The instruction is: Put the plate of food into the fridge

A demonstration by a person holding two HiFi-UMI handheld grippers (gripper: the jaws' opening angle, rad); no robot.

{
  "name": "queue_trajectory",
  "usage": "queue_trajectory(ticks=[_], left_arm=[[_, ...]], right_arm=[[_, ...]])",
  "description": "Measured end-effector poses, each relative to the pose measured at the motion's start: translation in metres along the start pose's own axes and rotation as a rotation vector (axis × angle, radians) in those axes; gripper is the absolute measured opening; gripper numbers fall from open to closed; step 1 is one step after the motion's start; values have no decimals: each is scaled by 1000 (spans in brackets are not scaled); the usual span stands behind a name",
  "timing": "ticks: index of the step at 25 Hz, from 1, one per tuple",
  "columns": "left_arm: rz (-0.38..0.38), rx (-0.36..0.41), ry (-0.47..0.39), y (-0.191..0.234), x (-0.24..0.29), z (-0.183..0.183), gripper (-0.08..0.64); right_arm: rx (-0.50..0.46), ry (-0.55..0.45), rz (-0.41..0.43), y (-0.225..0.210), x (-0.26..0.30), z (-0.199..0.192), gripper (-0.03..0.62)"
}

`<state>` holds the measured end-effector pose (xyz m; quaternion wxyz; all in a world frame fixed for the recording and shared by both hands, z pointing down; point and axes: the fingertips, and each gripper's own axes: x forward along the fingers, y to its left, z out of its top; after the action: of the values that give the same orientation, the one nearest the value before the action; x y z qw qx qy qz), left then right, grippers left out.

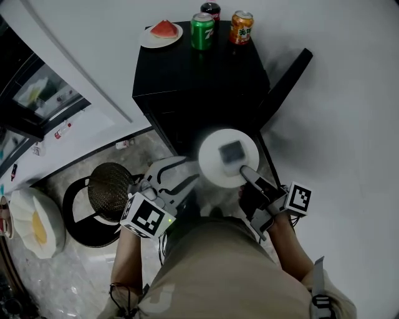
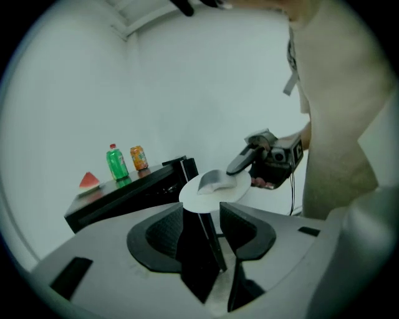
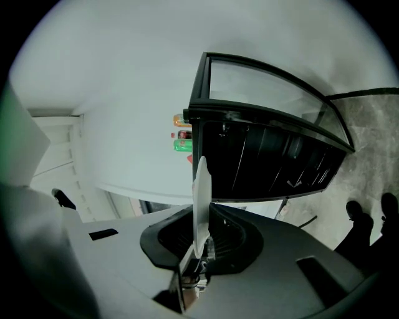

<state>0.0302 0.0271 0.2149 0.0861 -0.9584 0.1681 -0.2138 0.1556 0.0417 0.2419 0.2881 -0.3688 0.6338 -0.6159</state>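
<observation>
The black fridge stands against a white wall with its door swung open at its right side. On the floor to the left of the fridge's front is a round stool with a woven seat. Just in front of the open fridge, below its top edge, the white plate is held level in the air with a grey piece of food on it. The right gripper has its jaws clamped narrow on the plate's rim, on the side away from the fridge. The left gripper has its jaws apart, its tips just beside the plate's left edge, pressing on nothing. On top of the fridge, at the back, stand a green can, an orange can and a dark can, with a saucer of watermelon at the left corner.
</observation>
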Motion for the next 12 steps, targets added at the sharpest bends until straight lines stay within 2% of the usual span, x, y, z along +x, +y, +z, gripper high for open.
queue_trajectory(ticks=[3,5,12], left_arm=[[-60,-306,-143,-7,-4,9,184],[-107,-466,-211,-16,-2,12,199],[-156,-752,-243,-45,14,-3,207]], right_arm=[[-11,9,5,-3,-9,-2,57],[-15,18,10,-5,-14,-4,57],[-19,44,34,-20,-29,-15,57]])
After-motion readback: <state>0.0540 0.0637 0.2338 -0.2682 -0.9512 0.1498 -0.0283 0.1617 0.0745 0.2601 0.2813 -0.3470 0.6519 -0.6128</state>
